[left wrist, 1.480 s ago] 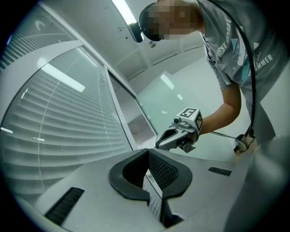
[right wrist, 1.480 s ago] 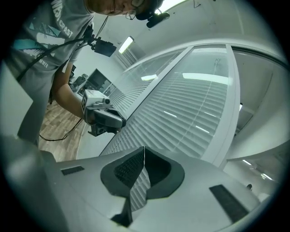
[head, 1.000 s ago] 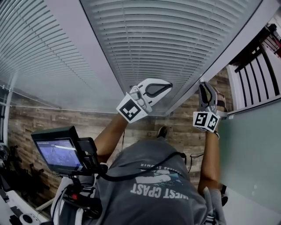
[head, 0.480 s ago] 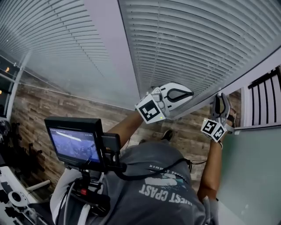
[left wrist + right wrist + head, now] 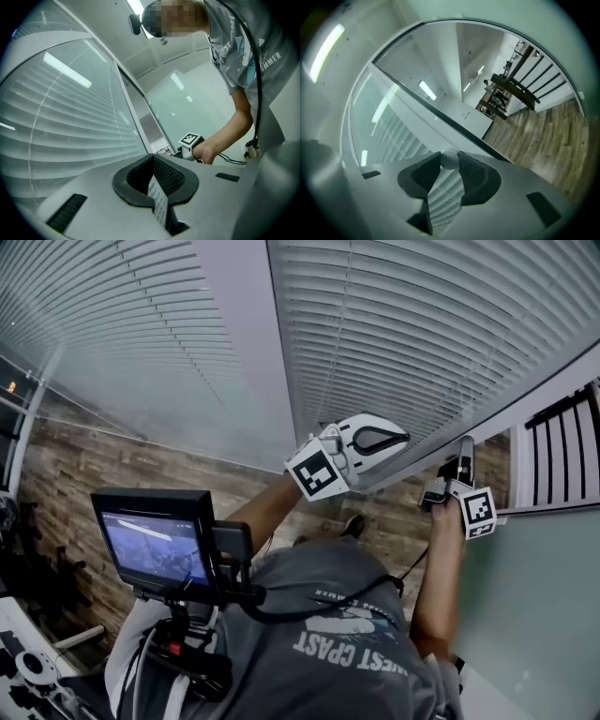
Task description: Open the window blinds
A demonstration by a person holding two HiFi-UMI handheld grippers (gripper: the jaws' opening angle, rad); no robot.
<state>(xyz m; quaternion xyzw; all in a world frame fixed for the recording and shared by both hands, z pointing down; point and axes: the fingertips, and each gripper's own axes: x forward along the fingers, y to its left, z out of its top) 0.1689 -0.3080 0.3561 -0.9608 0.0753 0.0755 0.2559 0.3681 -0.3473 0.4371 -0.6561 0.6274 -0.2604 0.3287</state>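
Evidently the right gripper [image 5: 461, 457], jaws just opened around the wand [image 5: 449, 160], needed a square clamp before twisting; the left gripper [image 5: 153, 161] was pressed together.

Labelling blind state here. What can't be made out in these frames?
- What the small white round thing between the tips of the right gripper is: right gripper view, too small; jaws apart, just opened.
- Monitor, screen content: head view, too small.
- Blinds, far end: head view, cut off by the top edge.
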